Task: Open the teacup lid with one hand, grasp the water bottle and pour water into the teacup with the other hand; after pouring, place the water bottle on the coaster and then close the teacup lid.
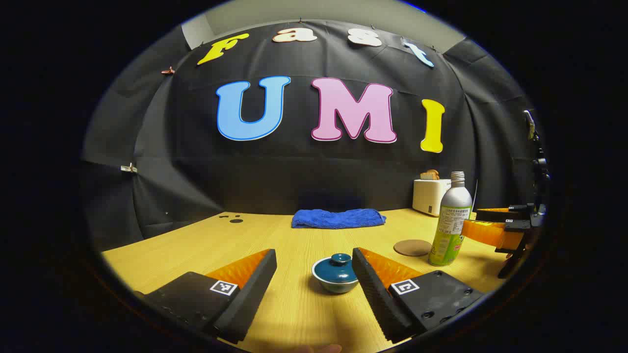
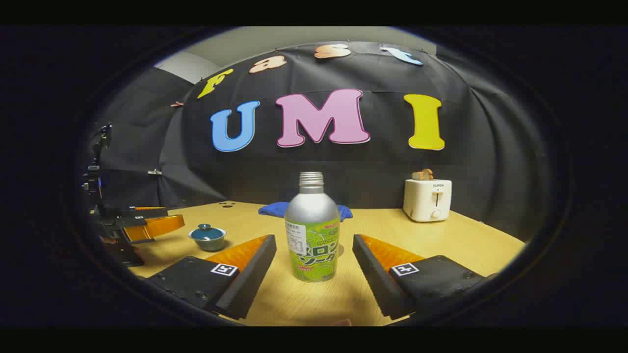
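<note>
Left gripper (image 1: 314,255) jaws spread, small teal lidded ceramic teacup (image 1: 336,273) between fingertips, untouched. Right gripper (image 2: 314,240) jaws spread, silver-and-green metal water bottle (image 2: 312,233) upright between them, untouched. Round brown coaster (image 1: 412,247) just beside bottle. Wooden desk (image 1: 304,304); folded blue towel (image 1: 338,218) at far edge, white toaster (image 2: 427,199) at far right corner.

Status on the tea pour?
Nothing done yet: lid sits on the teacup, coaster bare. In hand: left claw open at the teacup, right claw open around the bottle. Left: everything.

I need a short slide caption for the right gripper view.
Open right gripper lined up on the capless water bottle, fingers not touching it; lidded teacup at left.
</note>
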